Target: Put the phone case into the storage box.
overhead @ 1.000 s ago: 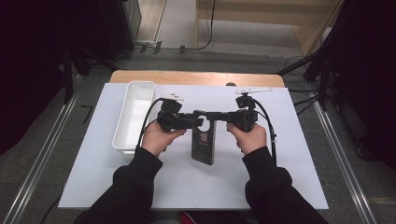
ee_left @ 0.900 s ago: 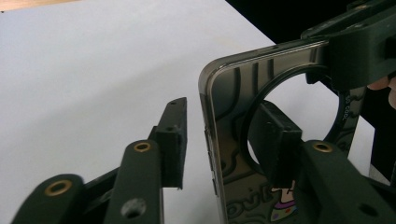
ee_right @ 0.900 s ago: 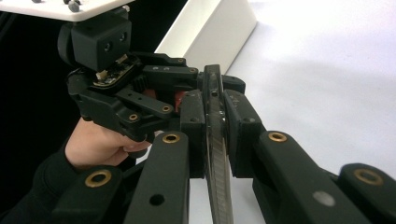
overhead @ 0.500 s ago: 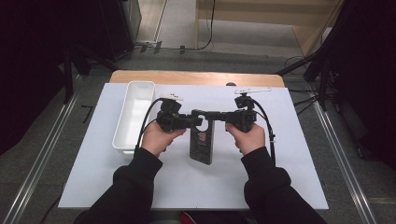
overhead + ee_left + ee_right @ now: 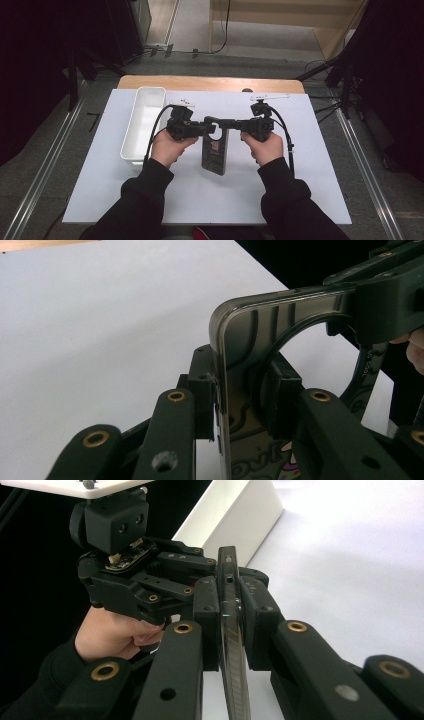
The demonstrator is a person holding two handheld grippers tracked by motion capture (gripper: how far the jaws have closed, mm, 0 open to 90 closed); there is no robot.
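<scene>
Level, both grippers' fingers [image 5: 205, 405] clamping phone case [image 5: 215, 152]

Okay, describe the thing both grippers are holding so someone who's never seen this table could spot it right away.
On the white sheet covering the table, look between the two hands, right of the long white tray. There the left gripper and right gripper pinch the top of a phone case. It is the only dark, flat, printed thing, with a round camera cutout.
</scene>
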